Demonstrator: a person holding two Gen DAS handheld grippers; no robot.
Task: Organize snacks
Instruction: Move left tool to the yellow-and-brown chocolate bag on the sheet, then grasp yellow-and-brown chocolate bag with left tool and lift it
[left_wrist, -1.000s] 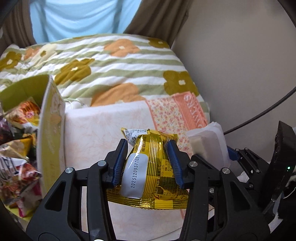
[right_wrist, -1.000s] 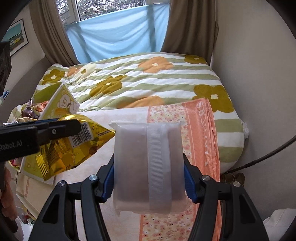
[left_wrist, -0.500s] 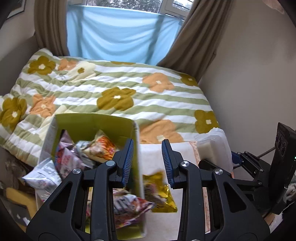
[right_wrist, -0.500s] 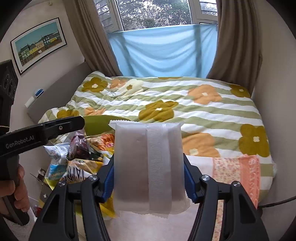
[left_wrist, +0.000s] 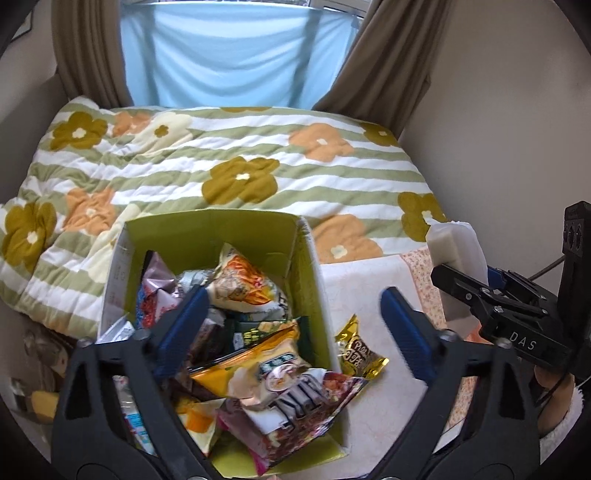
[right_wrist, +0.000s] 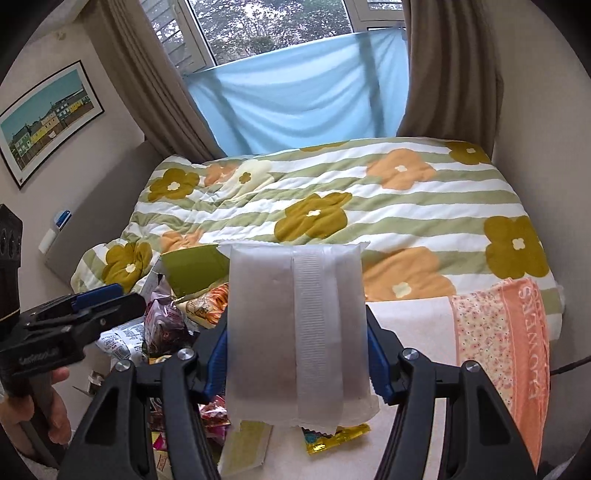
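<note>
From the left wrist camera, the left claw hangs with its blue pads spread wide and nothing between them, above the green box heaped with snack packets. The gold packet lies on the white cloth just outside the box's right wall, below the claw's gap. From the right wrist camera, the right claw is clamped on the frosted white packet, held upright over the box's edge, with the gold packet peeking out beneath it.
</note>
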